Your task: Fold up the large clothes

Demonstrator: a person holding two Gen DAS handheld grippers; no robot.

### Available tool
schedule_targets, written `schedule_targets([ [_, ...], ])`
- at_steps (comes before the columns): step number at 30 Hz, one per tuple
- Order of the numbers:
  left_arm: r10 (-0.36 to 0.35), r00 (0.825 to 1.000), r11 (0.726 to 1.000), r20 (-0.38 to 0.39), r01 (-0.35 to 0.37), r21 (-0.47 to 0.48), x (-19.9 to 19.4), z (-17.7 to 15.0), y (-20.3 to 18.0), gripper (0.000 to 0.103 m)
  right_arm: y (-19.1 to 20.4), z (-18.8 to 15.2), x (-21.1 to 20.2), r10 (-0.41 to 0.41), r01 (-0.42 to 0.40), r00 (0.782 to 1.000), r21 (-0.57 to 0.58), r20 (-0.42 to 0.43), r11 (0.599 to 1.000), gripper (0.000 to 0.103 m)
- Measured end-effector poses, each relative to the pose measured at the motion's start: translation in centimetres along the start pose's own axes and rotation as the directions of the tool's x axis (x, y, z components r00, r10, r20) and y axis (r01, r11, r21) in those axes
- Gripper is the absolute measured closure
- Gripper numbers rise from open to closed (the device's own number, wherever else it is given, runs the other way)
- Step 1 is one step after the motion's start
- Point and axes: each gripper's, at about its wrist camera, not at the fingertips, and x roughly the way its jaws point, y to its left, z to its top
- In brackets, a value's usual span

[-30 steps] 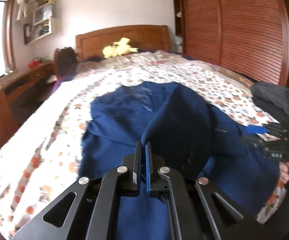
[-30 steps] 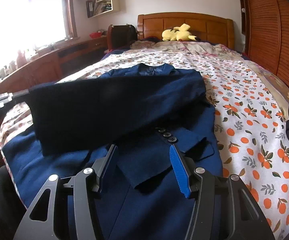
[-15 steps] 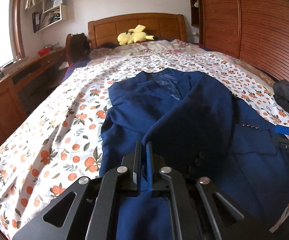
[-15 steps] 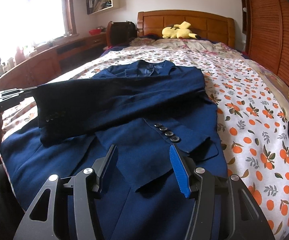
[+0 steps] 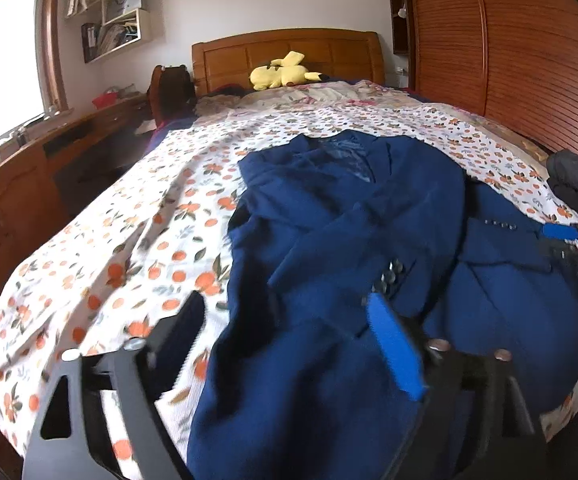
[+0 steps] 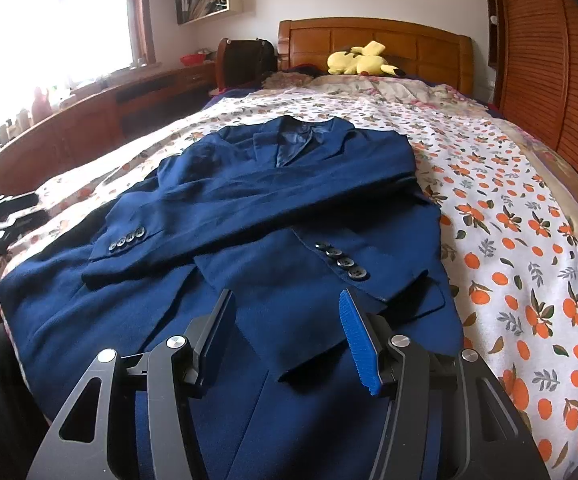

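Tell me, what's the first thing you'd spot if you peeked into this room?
A big navy blue suit jacket lies spread on the orange-print bedsheet, with both sleeves folded across its front. Far back, a yellow Pikachu plush sprawls against the wooden headboard. Close up, the right gripper hangs open over the jacket's lower part.

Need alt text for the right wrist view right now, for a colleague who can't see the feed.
A navy blue jacket lies flat on a bed with an orange-print sheet, both sleeves folded across its front, cuff buttons showing. The open right gripper hovers over the jacket's lower part, holding nothing. A yellow plush toy rests by the wooden headboard.
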Motion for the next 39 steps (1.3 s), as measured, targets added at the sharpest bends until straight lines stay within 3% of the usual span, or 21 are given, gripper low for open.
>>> schedule_targets([
  [12,0.011,0.998,1.000,-0.060,-0.012,-0.014,-1.3,-4.5,1.7,0.012,0.6,-0.4,0.8,-0.007,0.007,1.000,-0.012,-0.021,1.000,0.051],
  [32,0.001,0.995,1.000,-0.101,-0.004,-0.027,-1.8,-7.5,3.1,0.012,0.4,-1.2,0.8,-0.064,0.062,0.996,-0.022,-0.067,0.998,0.051],
  [39,-0.008,0.992,0.999,-0.124,0.004,-0.034,-2.0,-8.7,3.8,0.012,-0.5,-2.7,-1.2,-0.109,0.102,0.988,-0.069,-0.106,0.992,0.051],
])
